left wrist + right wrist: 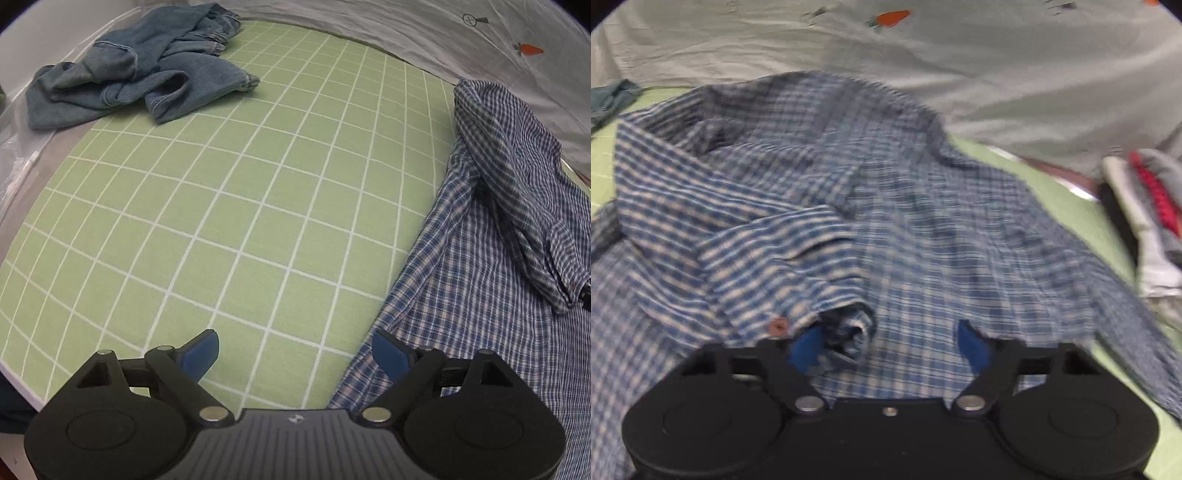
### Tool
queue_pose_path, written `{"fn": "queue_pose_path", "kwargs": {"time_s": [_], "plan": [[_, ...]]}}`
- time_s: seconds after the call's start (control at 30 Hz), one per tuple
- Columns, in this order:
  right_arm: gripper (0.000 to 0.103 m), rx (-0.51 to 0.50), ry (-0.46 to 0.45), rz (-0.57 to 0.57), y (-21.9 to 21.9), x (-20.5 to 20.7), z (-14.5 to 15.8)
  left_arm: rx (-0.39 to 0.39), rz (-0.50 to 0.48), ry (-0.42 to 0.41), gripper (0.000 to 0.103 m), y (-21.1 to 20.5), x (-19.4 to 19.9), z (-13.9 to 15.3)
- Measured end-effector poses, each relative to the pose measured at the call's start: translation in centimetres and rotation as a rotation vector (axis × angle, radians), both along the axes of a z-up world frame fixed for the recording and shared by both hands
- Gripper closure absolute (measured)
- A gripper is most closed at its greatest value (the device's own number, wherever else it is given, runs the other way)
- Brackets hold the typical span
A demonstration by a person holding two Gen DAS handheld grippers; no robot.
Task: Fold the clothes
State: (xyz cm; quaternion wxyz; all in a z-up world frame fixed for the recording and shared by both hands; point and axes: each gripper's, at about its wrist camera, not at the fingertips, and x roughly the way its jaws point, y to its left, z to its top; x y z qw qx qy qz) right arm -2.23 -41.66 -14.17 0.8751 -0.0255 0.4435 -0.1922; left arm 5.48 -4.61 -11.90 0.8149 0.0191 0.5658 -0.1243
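Item: blue-and-white checked shirt (894, 221). It lay crumpled on a green sheet with a white grid (229, 206), toward that sheet's right side in the left wrist view, one sleeve folded back over the body. The cuff, with a brown button (777, 326), sat just in front of the right gripper's left finger.

Item: right gripper (890, 345). It hovered low over the shirt, jaws part-way apart. Checked cloth lay between the blue pads (973, 347), and the cuff's edge met the left pad; a firm pinch could not be told, the picture being blurred.

Item: left gripper (295, 354). Its jaws stood wide, nothing between them. It hung over bare green sheet, the right blue pad (389, 354) at the shirt's near edge.

Item: denim garment (136, 70). Bunched at the sheet's far left corner, well apart from the shirt.

Item: pale bedcover with a carrot print (997, 70). It lay beyond the sheet.

Item: grey, white and red fabric (1148, 206). Heaped at the right edge.
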Motion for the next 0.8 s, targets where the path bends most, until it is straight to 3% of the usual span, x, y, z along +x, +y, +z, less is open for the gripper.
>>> {"fn": "queue_pose_path", "kwargs": {"time_s": [0.07, 0.13, 0.2, 0.27, 0.33, 0.37, 0.43, 0.53, 0.6, 0.7, 0.8], "plan": [[0.077, 0.042, -0.015, 0.016, 0.1, 0.4, 0.5, -0.008, -0.017, -0.006, 0.013, -0.1, 0.6, 0.2], [0.094, 0.112, -0.072, -0.001, -0.3, 0.3, 1.4, -0.012, -0.031, -0.016, 0.013, -0.3, 1.1, 0.6], [0.096, 0.275, -0.227, -0.12, -2.3, -1.2, 3.1, -0.018, -0.037, -0.03, 0.013, -0.5, 1.4, 0.9], [0.097, 0.433, -0.424, -0.333, -5.4, -4.0, 4.4, -0.021, -0.032, -0.046, 0.013, -0.9, 1.7, 1.2], [0.097, 0.49, -0.526, -0.549, -8.1, -7.2, 4.5, -0.025, -0.01, -0.061, 0.013, -1.2, 1.6, 1.5], [0.096, 0.501, -0.544, -0.643, -9.3, -8.7, 4.2, -0.028, 0.008, -0.069, 0.013, -1.3, 1.4, 1.8], [0.089, 0.463, -0.452, -0.692, -10.5, -10.0, 3.5, -0.036, 0.042, -0.084, 0.013, -1.7, 1.0, 2.2], [0.051, 0.397, -0.327, -0.651, -11.2, -10.8, 2.8, -0.028, 0.105, -0.103, 0.013, -2.5, -0.5, 3.0], [0.047, 0.388, -0.31, -0.599, -11.2, -11.0, 2.8, -0.024, 0.126, -0.109, 0.013, -3.3, -1.6, 3.4], [0.033, 0.394, -0.296, -0.551, -12.3, -10.5, 2.2, 0.002, 0.153, -0.102, 0.012, -4.5, -3.4, 3.3], [0.032, 0.353, -0.239, -0.557, -13.6, -9.7, 1.2, 0.02, 0.183, -0.094, 0.012, -5.3, -5.3, 3.4]]}}
